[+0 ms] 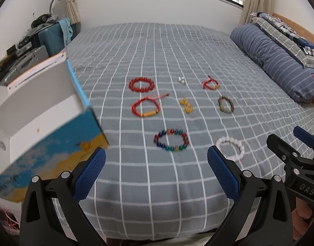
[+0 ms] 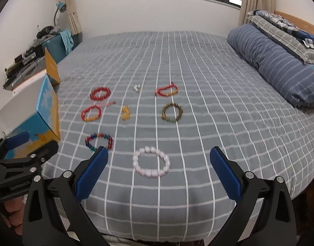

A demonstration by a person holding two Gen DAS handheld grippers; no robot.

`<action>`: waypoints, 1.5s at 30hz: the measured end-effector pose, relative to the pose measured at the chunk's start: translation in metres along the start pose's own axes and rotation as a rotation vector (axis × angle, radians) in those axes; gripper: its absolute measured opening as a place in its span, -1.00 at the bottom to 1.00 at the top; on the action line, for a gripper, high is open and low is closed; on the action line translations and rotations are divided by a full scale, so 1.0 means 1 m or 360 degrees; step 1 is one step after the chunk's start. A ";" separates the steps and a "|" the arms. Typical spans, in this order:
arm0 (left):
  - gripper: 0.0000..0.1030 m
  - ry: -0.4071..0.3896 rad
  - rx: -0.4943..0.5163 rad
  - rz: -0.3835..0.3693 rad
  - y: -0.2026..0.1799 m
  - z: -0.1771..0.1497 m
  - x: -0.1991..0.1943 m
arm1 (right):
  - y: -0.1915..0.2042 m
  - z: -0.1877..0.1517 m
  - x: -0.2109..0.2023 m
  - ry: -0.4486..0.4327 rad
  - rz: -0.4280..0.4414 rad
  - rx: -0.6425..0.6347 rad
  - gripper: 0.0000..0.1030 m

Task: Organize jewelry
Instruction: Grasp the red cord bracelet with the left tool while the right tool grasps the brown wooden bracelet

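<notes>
Jewelry spread on the checked bedsheet, both claws spread and empty.

Left wrist view: the left gripper gapes over the sheet; only here the box shows its white inside, at 9 o'clock. The multicolour bead bracelet lies flat just ahead at 12, the right gripper at 3. Right wrist view: the right gripper is spread around the white bead bracelet, a flat ring; the brown bracelet lies beyond at 12, the red cord bracelet trails its cord toward 2.
</notes>
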State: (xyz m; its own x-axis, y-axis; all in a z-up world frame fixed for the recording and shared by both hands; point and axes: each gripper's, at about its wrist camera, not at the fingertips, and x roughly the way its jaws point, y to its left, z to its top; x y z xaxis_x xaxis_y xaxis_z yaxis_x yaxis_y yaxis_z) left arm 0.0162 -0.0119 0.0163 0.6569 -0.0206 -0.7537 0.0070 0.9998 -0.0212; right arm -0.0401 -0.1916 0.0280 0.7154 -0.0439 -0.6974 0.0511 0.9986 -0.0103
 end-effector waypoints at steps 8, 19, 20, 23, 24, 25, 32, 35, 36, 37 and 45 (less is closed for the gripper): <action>0.89 -0.0008 0.0028 0.0003 -0.004 0.048 0.029 | -0.011 0.049 0.021 0.0009 0.0017 0.0013 0.85; 0.89 0.0170 0.0011 -0.0035 -0.003 0.081 0.104 | -0.024 0.094 0.089 0.0160 0.0049 0.0020 0.85; 0.89 0.0204 0.0008 -0.0044 -0.001 0.083 0.113 | -0.025 0.096 0.095 0.0179 0.0048 0.0017 0.85; 0.89 0.0252 -0.0007 -0.0051 0.003 0.085 0.133 | -0.026 0.100 0.120 0.0241 0.0041 0.0016 0.85; 0.89 0.0262 -0.0012 -0.0045 0.003 0.085 0.139 | -0.027 0.100 0.129 0.0269 0.0031 0.0018 0.85; 0.89 0.0277 -0.0016 -0.0033 0.005 0.085 0.146 | -0.028 0.100 0.138 0.0295 0.0015 0.0022 0.85; 0.89 0.0362 -0.0070 0.0014 0.018 0.083 0.187 | -0.037 0.092 0.191 0.0454 -0.0016 0.0073 0.80; 0.89 0.0374 -0.0051 0.0026 0.019 0.081 0.196 | -0.038 0.088 0.206 0.0497 -0.0037 0.0070 0.78; 0.89 0.0379 -0.0045 0.0031 0.019 0.080 0.199 | -0.038 0.087 0.210 0.0506 -0.0040 0.0068 0.77; 0.89 0.0377 -0.0045 0.0035 0.019 0.080 0.201 | -0.037 0.086 0.215 0.0518 -0.0041 0.0061 0.77; 0.89 0.0402 -0.0015 0.0049 0.018 0.075 0.217 | -0.041 0.073 0.246 0.0647 -0.0044 0.0105 0.52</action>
State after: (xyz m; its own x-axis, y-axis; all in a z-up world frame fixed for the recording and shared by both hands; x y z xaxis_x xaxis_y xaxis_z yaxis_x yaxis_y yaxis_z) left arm 0.2149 0.0024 -0.0981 0.4473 0.0069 -0.8943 -0.0178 0.9998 -0.0012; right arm 0.1844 -0.2449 -0.0906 0.3802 -0.0427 -0.9239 0.1204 0.9927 0.0036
